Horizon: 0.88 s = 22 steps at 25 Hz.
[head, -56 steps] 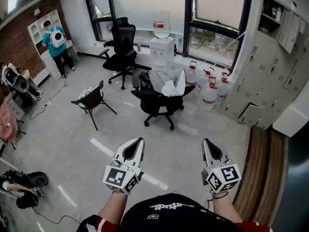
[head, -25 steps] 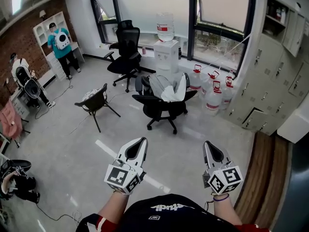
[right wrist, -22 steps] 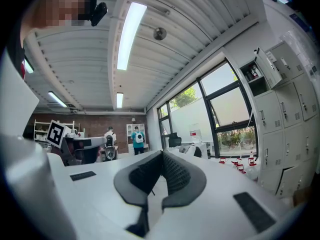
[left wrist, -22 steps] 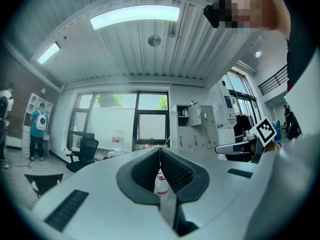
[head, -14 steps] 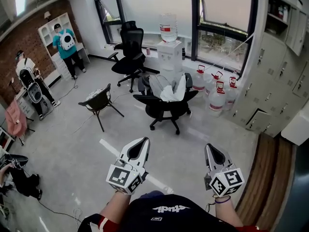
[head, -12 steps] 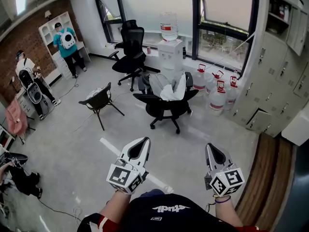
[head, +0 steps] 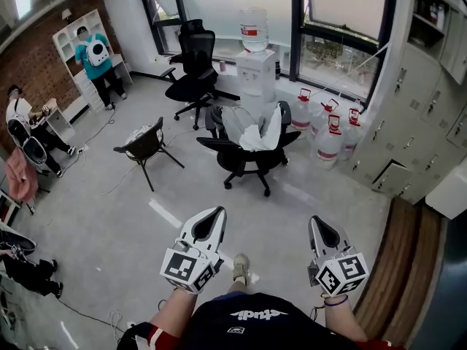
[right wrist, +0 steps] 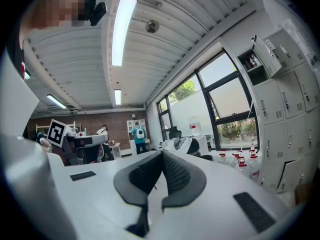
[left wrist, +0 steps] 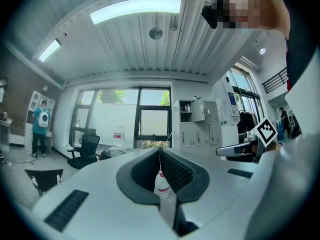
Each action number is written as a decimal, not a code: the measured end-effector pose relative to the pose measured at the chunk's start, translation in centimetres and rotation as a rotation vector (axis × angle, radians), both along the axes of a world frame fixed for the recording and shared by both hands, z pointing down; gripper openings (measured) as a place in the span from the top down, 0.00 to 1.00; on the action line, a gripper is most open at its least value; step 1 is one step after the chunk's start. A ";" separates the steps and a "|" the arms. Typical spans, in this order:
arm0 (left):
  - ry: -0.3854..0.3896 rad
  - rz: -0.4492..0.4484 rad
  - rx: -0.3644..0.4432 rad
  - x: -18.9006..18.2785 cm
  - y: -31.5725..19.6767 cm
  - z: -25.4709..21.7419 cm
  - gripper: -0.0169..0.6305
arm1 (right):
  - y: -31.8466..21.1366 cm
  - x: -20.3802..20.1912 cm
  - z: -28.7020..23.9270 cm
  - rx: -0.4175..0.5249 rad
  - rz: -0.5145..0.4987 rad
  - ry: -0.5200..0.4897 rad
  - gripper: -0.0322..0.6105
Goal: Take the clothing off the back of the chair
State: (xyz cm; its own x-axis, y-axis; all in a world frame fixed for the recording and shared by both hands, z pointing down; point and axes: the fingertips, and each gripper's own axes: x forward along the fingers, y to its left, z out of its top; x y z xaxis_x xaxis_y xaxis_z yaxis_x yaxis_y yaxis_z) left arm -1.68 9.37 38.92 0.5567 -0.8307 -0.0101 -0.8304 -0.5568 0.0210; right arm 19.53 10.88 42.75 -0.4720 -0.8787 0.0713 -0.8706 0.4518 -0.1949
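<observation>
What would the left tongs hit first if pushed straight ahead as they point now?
Nothing close. Far ahead, likely the chair with the clothing on its back, the water dispenser just behind it; depth is unclear.

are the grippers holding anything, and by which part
Nothing held: left gripper and right gripper are shut and empty; the clothing hangs on the chair.

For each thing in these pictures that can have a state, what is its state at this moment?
left tool: shut, empty.
right tool: shut, empty.
office chair: upright, no one sitting.
clothing: draped over the office chair's back, not yet taken.
dispenser bottle: upright on the water dispenser.
floor jugs: upright, red caps on.
</observation>
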 end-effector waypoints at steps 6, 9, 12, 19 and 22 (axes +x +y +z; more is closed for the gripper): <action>0.011 0.000 0.006 -1.7 -6.5 0.7 0.94 | -6.1 -1.5 0.2 0.000 0.004 0.025 0.94; 0.006 0.005 0.011 -2.7 -10.2 0.3 0.94 | -9.8 -2.8 -0.2 0.000 0.007 0.036 0.94; 0.005 0.015 0.008 -3.5 -14.1 -0.1 0.94 | -13.9 -4.3 -0.9 0.008 0.002 0.039 0.94; 0.002 0.040 0.032 -5.6 -22.1 -1.5 0.94 | -21.6 -7.5 -2.5 0.037 -0.006 0.042 0.94; -0.002 0.048 0.038 -6.3 -25.2 -2.2 0.94 | -24.6 -8.2 -3.2 0.041 0.008 0.035 0.94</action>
State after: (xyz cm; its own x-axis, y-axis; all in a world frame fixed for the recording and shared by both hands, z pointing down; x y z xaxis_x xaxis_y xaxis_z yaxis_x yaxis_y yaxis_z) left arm -7.93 -15.82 36.73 0.5962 -0.8019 -0.0399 -0.8026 -0.5966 -0.0027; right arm 11.37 -13.70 39.59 -0.4631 -0.8848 0.0518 -0.8801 0.4521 -0.1454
